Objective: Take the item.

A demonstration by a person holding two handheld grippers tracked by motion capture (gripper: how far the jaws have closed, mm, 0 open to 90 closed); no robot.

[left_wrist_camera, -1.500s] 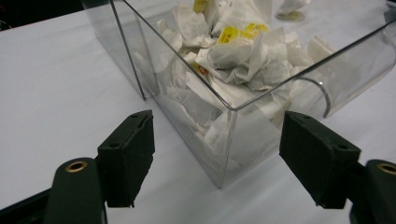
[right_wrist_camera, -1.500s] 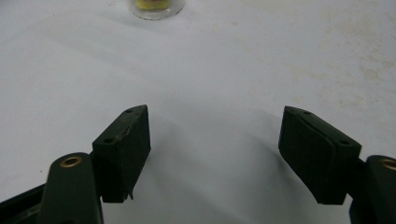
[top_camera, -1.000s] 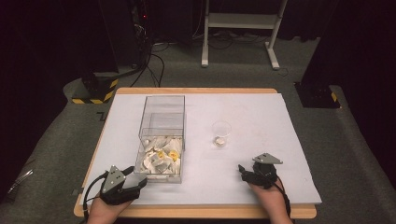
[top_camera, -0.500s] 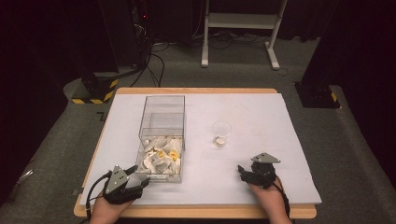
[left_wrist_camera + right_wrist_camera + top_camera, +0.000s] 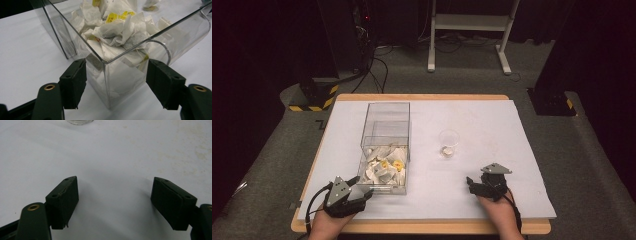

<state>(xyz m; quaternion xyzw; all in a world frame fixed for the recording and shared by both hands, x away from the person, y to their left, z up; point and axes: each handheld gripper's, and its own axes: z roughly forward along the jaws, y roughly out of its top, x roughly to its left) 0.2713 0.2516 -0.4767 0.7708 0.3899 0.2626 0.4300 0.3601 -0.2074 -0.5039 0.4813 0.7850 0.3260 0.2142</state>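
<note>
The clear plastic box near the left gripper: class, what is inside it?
The clear plastic box holds crumpled white tea bags, some with yellow tags. The lower bags are covered by those on top.

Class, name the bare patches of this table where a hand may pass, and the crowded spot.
Bare: the white sheet right of the clear box, beyond the small cup, and between both grippers. Crowded: the box's near corner, between the left gripper fingers.

Tea bags (image 5: 384,167) in box (image 5: 386,112), cup (image 5: 449,143) to its right.
</note>
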